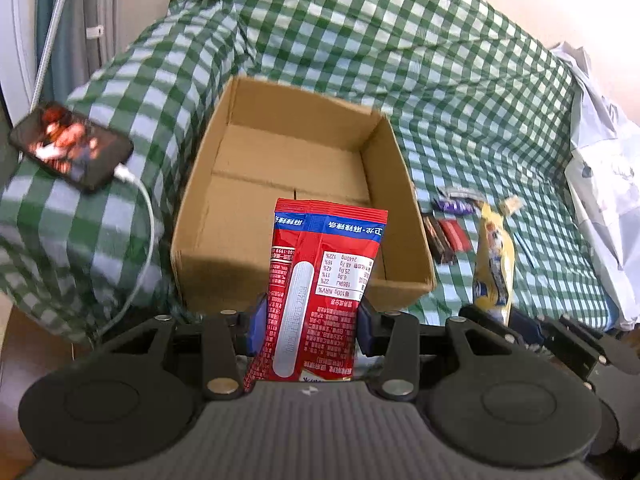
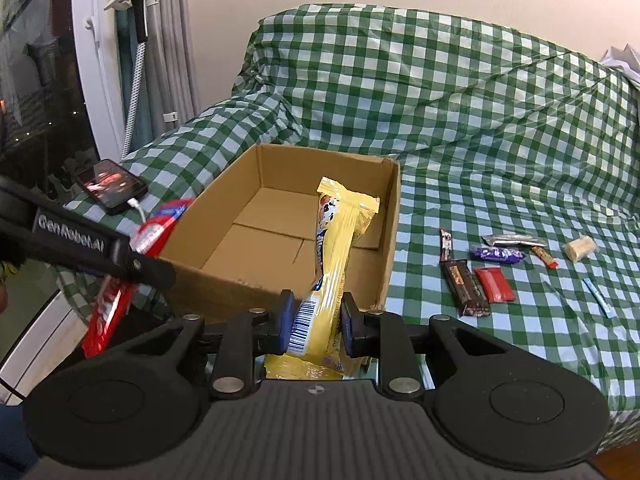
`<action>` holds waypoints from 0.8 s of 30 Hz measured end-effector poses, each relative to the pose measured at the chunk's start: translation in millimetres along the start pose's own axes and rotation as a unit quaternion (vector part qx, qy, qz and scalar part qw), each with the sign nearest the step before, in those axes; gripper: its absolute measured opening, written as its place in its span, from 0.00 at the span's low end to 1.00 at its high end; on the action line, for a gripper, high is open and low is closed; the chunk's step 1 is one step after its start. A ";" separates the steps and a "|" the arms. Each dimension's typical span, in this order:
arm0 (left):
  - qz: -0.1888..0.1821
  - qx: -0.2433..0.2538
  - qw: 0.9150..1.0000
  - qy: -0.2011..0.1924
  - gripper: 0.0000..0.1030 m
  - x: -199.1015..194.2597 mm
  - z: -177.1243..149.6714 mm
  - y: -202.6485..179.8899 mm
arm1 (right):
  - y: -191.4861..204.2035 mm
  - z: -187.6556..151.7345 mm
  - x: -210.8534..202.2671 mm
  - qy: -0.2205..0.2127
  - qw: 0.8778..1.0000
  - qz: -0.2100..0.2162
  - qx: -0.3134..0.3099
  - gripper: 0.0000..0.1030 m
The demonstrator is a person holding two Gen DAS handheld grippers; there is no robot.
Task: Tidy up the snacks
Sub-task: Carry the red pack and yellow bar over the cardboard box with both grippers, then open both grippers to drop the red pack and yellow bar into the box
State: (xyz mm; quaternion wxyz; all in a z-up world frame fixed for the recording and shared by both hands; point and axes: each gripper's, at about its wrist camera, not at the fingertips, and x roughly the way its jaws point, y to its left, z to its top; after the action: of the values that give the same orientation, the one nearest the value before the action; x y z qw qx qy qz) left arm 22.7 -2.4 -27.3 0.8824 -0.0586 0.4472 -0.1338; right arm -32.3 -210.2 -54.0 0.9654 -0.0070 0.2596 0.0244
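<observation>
The left gripper (image 1: 310, 330) is clamped on a red snack packet (image 1: 320, 280), held upright at the near wall of the open cardboard box (image 1: 224, 208). The right gripper (image 2: 316, 320) grips a long yellow snack packet (image 2: 332, 248), which leans over the box's near right corner. The box sits on a bed covered with a green checked cloth (image 2: 460, 120), and nothing lies inside it. To the right of the box, small snacks lie loose on the cloth: a dark bar (image 2: 466, 286), a red sachet (image 2: 494, 284) beside it, and a purple wrapper (image 2: 500, 255) farther back. A phone (image 2: 112, 186) on its white cable (image 1: 140, 248) lies near the bed's left edge.
</observation>
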 end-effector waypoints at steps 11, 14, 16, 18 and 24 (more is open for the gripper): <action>0.012 0.001 1.000 -0.028 0.47 30.7 60.4 0.1 | -8.6 34.6 45.5 -0.006 1.000 -0.008 -0.006 0.25; 0.018 0.006 0.999 -0.027 0.47 44.8 74.9 2.3 | -9.5 43.1 62.2 -0.003 1.000 -0.009 -0.005 0.25; 0.022 0.010 0.999 -0.026 0.47 54.8 83.4 3.0 | -8.7 48.8 73.3 0.000 1.000 -0.009 -0.005 0.25; 0.028 0.014 0.999 -0.022 0.47 66.0 92.1 4.1 | -8.7 54.2 85.7 0.003 1.000 -0.008 -0.003 0.25; 0.042 0.018 0.999 -0.007 0.47 102.8 110.1 10.4 | -9.3 65.0 121.4 0.016 1.000 -0.002 0.006 0.25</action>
State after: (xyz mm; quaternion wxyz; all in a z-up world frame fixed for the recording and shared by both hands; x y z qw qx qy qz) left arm 171.2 -23.9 -43.8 0.8913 -0.0254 0.4405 -0.1044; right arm 105.6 -212.5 -58.7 0.9612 -0.0026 0.2752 0.0205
